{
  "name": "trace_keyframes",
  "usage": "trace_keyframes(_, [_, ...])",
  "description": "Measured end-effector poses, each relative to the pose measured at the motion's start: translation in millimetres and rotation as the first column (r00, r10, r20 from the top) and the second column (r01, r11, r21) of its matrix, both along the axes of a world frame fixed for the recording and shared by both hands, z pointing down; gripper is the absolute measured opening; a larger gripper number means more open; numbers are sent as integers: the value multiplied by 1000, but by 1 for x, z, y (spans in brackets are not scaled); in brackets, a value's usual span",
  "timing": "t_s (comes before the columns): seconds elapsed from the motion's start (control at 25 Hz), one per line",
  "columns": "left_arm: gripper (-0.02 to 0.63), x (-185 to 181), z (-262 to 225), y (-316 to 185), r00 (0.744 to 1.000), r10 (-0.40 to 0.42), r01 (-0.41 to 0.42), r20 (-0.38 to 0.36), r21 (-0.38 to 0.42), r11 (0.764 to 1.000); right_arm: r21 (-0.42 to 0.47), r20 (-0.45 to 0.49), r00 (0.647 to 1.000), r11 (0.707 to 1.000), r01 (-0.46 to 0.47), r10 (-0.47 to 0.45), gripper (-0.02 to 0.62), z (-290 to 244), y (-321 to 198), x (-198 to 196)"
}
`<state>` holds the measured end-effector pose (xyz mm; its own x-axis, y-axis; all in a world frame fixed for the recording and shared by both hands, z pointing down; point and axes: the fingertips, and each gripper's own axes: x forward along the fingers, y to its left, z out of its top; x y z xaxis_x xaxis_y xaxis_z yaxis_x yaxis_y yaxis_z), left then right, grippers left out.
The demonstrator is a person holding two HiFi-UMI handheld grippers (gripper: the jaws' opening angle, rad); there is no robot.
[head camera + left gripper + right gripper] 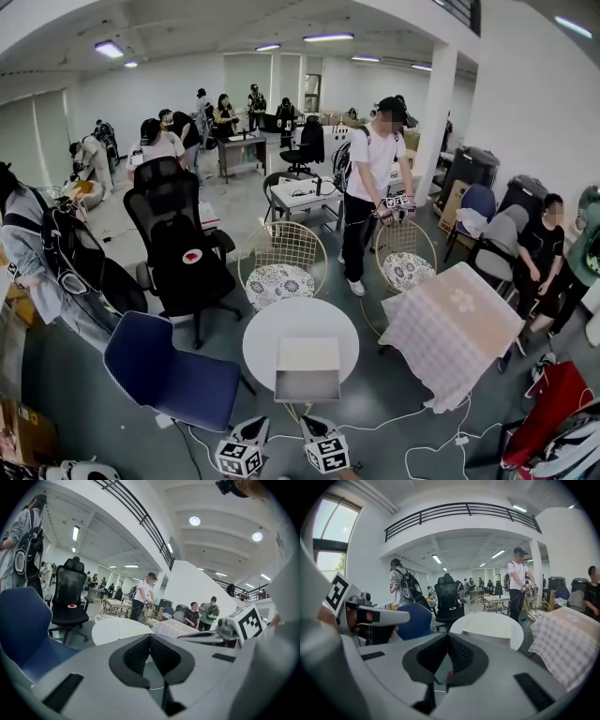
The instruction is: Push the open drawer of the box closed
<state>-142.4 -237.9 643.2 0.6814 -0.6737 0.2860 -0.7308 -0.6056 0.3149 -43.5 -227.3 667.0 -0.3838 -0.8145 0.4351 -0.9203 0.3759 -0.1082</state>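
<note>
The box [307,354] is set on the round white bench [258,337], its drawer [307,385] pulled out toward the near edge. The left gripper [249,427] and right gripper [313,427] are held short of it, jaws shut on nothing. If pushed off-centre, the drawer could be jammed, or the whole box slid away.
</note>
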Motion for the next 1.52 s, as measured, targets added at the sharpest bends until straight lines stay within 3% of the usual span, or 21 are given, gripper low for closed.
trace_keyframes(0.36, [9, 16, -1, -13, 999, -43, 43, 3, -14, 999, -3, 17, 1000, 1000, 18, -18, 17, -5, -18, 20])
trace_keyframes(0.64, [9, 24, 19, -14, 994, -108, 108, 5, -60, 992, -56, 14, 998, 997, 58, -58, 17, 17, -19, 39])
trace_keyframes(1.28, [9, 30, 91, 42, 986, -165, 167, 30, -274, 947, -324, 68, 997, 944, 67, -47, 20, 114, 32, 44])
trace_keyframes(1.32, [9, 30, 95, 45, 986, -163, 166, 34, -282, 945, -333, 68, 996, 940, 70, -50, 27, 121, 35, 43])
trace_keyframes(1.44, [9, 31, 108, 53, 987, -156, 162, 45, -299, 941, -347, 56, 998, 936, 59, -43, 211, 143, 39, 44])
trace_keyframes(1.52, [9, 30, 113, 57, 986, -157, 165, 49, -310, 936, -369, 48, 998, 928, 46, -31, 225, 156, 37, 45])
